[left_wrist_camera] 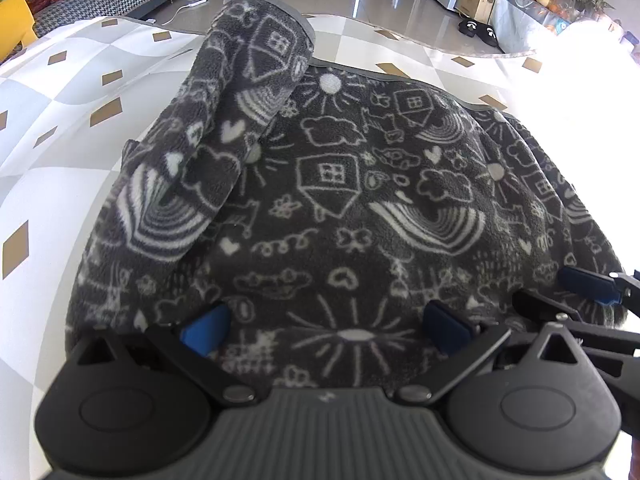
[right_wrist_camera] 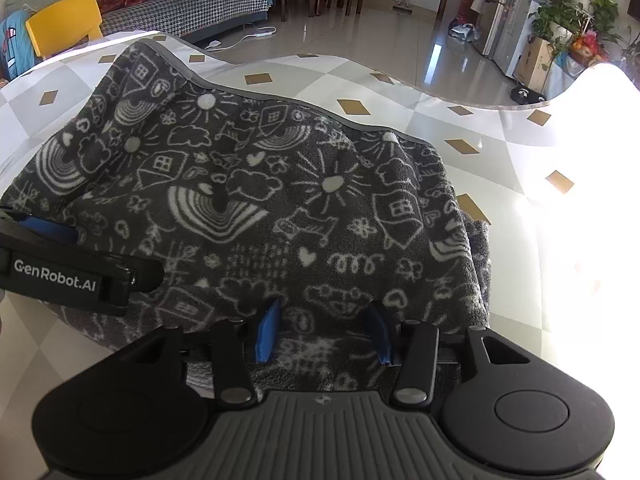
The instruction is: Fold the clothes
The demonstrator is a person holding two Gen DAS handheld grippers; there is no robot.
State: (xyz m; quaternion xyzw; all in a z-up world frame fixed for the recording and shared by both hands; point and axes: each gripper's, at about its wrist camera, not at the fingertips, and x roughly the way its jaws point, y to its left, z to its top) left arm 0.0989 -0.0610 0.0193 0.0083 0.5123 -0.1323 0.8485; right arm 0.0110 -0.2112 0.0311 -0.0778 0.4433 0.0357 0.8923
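Fleece [left_wrist_camera: 340, 208], dark grey with white doodles, lies spread on the checked tablecloth [left_wrist_camera: 60, 128], directly under and ahead of both my claws. From where I steer, its long axis runs side to side across both views, with the grey-bound hem [right_wrist_camera: 280, 100] along the far edge.

Left claw [left_wrist_camera: 328, 326]: jaws wide, blue pads [left_wrist_camera: 206, 330] standing apart with fleece showing between them, nothing pinched as far as I can see. Right claw [right_wrist_camera: 326, 330]: jaws about half spread, fleece between the pads [right_wrist_camera: 266, 334], pads not pressing on it. I read both as empty.

The 2 claws sit close together at the near edge. The right claw's tips show at the right border of the left view, and the left claw's body at the left border of the right view.

A sleeve [left_wrist_camera: 224, 128] lies folded over the body on the left side, slanting from the near-left up toward the far hem. That puts it nearer my left claw. On the right side the cloth ends in a stacked, folded edge [right_wrist_camera: 476, 248], nearer the right claw.

Judgement: the next fold likely turns on the near edge travelling toward the far hem, or 1 side crossing the long axis. Either way each claw needs a bite on the near edge first.
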